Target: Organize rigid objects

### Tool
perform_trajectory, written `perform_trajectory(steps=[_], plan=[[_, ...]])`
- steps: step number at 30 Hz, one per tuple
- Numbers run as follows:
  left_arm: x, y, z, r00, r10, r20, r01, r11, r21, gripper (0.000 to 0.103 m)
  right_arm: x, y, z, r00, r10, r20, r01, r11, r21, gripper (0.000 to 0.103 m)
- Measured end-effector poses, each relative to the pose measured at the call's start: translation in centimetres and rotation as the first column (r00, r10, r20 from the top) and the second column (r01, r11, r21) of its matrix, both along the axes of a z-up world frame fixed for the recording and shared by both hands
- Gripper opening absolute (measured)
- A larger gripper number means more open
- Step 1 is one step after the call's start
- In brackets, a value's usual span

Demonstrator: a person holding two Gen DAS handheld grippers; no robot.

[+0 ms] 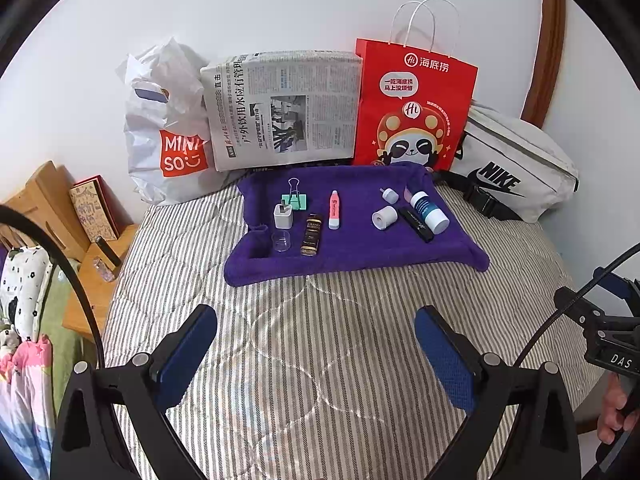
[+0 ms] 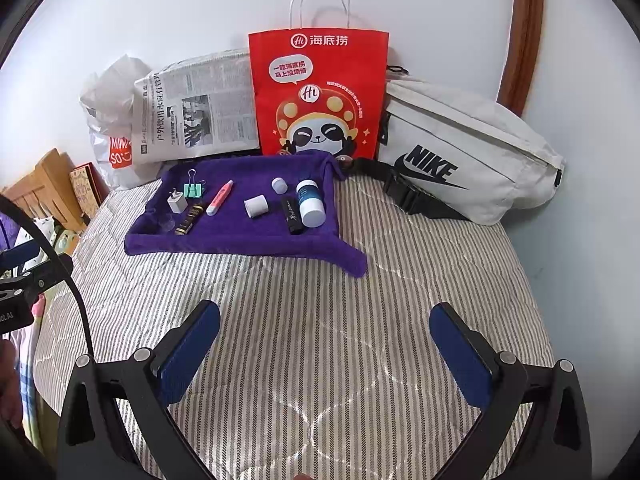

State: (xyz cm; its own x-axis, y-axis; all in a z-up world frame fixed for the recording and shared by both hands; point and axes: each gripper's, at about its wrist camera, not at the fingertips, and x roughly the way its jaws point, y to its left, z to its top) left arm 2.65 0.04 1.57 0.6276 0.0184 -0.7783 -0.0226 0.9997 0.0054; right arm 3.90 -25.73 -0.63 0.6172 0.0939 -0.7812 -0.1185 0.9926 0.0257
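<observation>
Left tongs (image 1: 316, 356) released, blue-padded jaws spread wide, hovering above the grey-and-white striped quilted bed cover (image 1: 320, 340), holding nothing. Right tongs (image 2: 325, 354) likewise released and empty, jaws wide apart over the same bed cover, well short of the items. All task items lie on a purple terry-cloth towel (image 1: 360, 252) spread on the bed toward the wall. Left group on the towel: mint-green binder clip with wire handles (image 1: 295, 198), white cube-shaped plug adapter (image 1: 283, 216) just in front of it, small clear plastic cup (image 1: 281, 241) nearer the towel's front edge, dark brown rectangular bottle with gold lettering (image 1: 311, 235) lying beside the cup. Pink and white tube-shaped pen (image 1: 334, 210) lies apart near the towel's middle. Right group: small white cap-like piece (image 1: 389, 195), short white cylinder (image 1: 384, 217) on its side, flat black stick with script lettering (image 1: 416, 225), and white bottle with teal label (image 1: 429, 211) lying just beside the black stick. Behind the towel, against the white wall: white plastic Miniso bag (image 1: 168, 140), folded newspaper (image 1: 280, 108), red paper bag with panda print (image 1: 412, 112), white Nike waist bag (image 1: 516, 168).
</observation>
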Motion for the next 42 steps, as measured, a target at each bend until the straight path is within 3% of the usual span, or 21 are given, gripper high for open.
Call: perform_trajectory(steps=[42], plan=[[0.33, 0.78, -0.51, 1.000, 0.006, -0.013, -0.006, 1.000, -0.001, 0.100, -0.06, 0.15, -0.41, 1.000, 0.001, -0.010, -0.001, 1.000, -0.023, 0.103]])
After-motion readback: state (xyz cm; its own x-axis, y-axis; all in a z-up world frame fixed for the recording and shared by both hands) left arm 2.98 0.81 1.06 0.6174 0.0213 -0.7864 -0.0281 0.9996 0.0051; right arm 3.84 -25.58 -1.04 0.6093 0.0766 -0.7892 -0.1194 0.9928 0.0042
